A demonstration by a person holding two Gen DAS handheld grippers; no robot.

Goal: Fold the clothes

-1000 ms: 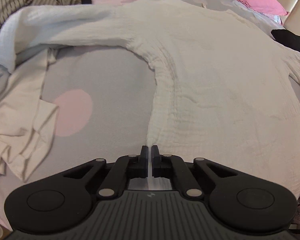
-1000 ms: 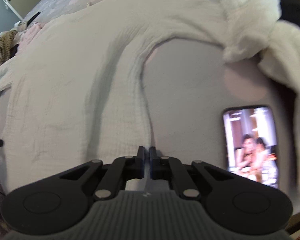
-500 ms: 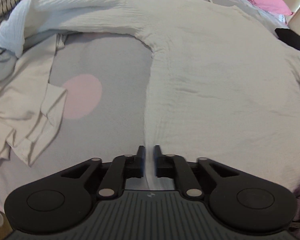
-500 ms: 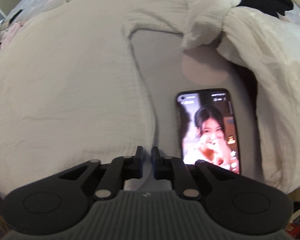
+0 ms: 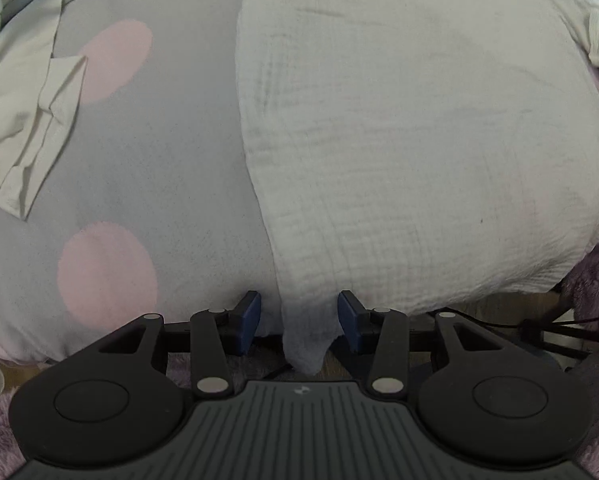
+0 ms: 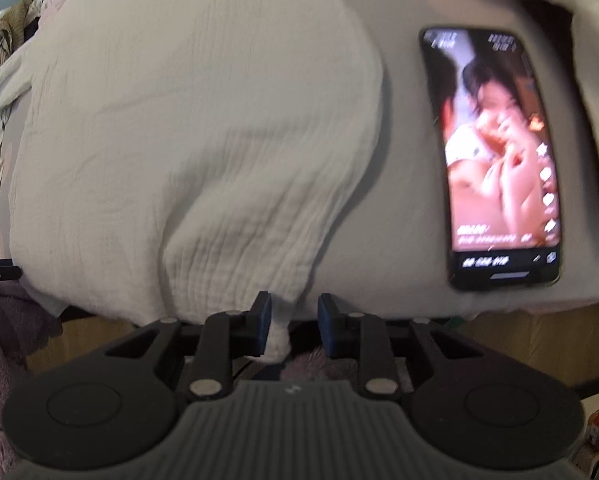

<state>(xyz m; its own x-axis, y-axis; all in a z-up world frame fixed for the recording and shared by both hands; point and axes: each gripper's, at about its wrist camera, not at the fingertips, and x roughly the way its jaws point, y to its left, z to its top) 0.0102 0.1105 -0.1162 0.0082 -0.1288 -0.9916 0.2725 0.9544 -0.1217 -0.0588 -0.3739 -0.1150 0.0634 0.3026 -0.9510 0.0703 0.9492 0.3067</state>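
A cream, finely crinkled cotton garment (image 5: 411, 128) lies on a grey bedsheet (image 5: 171, 168) patterned with pale pink dots. The black plastic grippers carry dark blue pads (image 5: 251, 320).

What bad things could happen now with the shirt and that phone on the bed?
The white shirt hangs over the bed's edge; both grippers, left and right, have just been opening, so its corners are loose and it could slide off. The phone lies right beside the shirt, so pulling the cloth might drag it along or bury it.
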